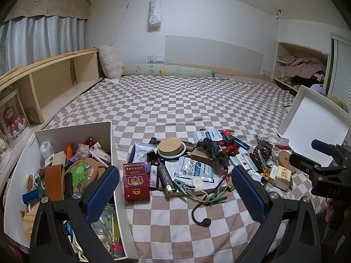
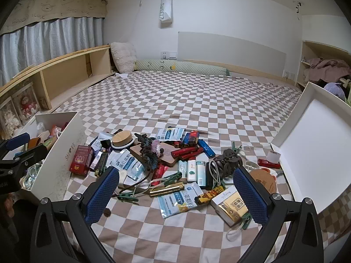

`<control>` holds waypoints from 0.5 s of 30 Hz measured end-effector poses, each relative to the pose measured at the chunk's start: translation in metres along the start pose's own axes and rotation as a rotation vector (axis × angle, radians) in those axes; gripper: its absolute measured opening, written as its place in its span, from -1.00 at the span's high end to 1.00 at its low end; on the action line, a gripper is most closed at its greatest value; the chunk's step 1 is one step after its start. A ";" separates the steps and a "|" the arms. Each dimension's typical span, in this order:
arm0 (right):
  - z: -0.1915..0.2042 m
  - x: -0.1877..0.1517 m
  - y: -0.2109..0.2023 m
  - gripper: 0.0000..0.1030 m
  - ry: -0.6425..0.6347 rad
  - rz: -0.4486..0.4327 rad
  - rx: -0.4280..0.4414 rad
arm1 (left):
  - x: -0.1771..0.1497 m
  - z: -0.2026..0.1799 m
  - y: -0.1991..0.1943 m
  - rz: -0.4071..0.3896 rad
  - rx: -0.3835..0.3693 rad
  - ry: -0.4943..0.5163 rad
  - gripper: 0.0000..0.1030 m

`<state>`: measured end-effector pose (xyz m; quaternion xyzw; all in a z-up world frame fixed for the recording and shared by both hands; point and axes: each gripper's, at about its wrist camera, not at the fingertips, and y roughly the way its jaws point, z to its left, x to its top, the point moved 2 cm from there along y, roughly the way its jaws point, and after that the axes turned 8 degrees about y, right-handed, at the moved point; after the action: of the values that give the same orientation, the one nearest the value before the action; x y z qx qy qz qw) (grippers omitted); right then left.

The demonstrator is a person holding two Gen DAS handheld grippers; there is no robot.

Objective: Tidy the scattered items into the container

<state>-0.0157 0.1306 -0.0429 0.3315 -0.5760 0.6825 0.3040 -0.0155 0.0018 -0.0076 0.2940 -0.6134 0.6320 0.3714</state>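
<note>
The left gripper, jaws wide and empty, points at the red cigarette pack, which lies lengthwise just beside the white box.

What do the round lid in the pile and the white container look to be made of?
Round lid: probably wood or bamboo, matte, going by its pale tan top with faint grain.
White container: looks like cardboard, smooth matte white; its thin flat walls and the printed lettering on its side suggest a shoe box.
</note>
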 end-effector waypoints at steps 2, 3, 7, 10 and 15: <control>0.000 0.000 0.000 -1.00 0.000 0.000 0.001 | 0.000 0.000 0.000 0.000 0.000 0.000 -0.99; 0.000 0.000 0.000 -1.00 -0.001 0.000 0.000 | 0.000 0.000 0.000 0.000 0.000 0.000 -0.99; 0.000 0.000 0.001 -1.00 0.001 0.003 0.002 | 0.000 -0.001 0.001 0.001 -0.001 0.001 -0.99; 0.001 0.000 0.002 -1.00 -0.001 0.006 0.003 | 0.000 -0.001 0.001 0.000 -0.002 -0.001 -0.99; -0.002 -0.003 0.008 -1.00 0.002 0.013 -0.006 | -0.002 -0.003 0.005 0.001 0.003 0.000 -0.99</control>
<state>-0.0203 0.1314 -0.0499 0.3261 -0.5799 0.6831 0.3013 -0.0184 0.0050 -0.0127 0.2942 -0.6125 0.6332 0.3706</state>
